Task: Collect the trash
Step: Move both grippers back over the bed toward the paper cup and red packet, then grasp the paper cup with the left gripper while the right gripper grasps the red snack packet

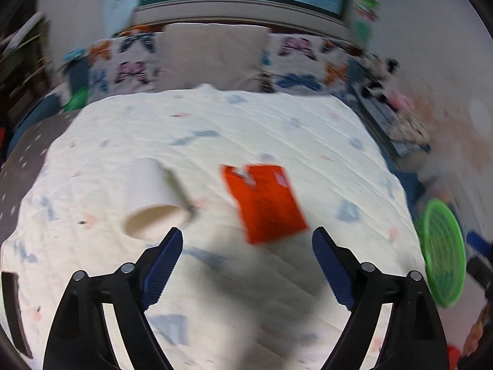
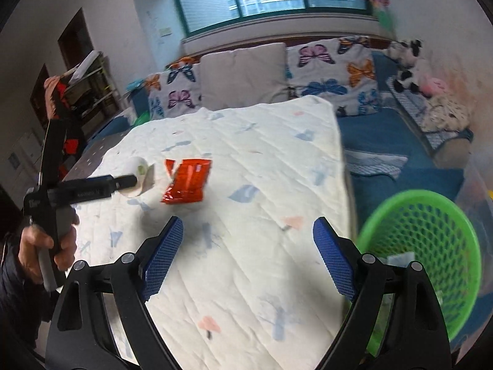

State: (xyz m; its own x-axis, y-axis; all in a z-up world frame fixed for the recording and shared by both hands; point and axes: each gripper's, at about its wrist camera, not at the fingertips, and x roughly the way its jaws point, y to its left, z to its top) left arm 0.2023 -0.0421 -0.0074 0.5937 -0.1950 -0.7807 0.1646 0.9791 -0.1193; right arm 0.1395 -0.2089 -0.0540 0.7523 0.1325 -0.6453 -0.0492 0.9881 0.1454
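Trash, a red wrapper (image 1: 265, 202) and a paper cup (image 1: 154, 203), still lies mid-frame on the bed (image 1: 277, 129). Both claws, left claw (image 1: 246, 265) and right claw (image 2: 248, 254), are wide apart and empty. The green basket (image 2: 431, 246) at lower right already holds some scraps.

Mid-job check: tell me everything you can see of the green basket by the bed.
The green basket is a round, bright green plastic bin with an open mesh wall and a solid rim. It sits off the bed's right edge, beside the white quilt, its mouth tipped toward the camera. Something pale lies inside, too unclear to name. No gripper touches it. The left wrist view shows it blurred at the frame's right.
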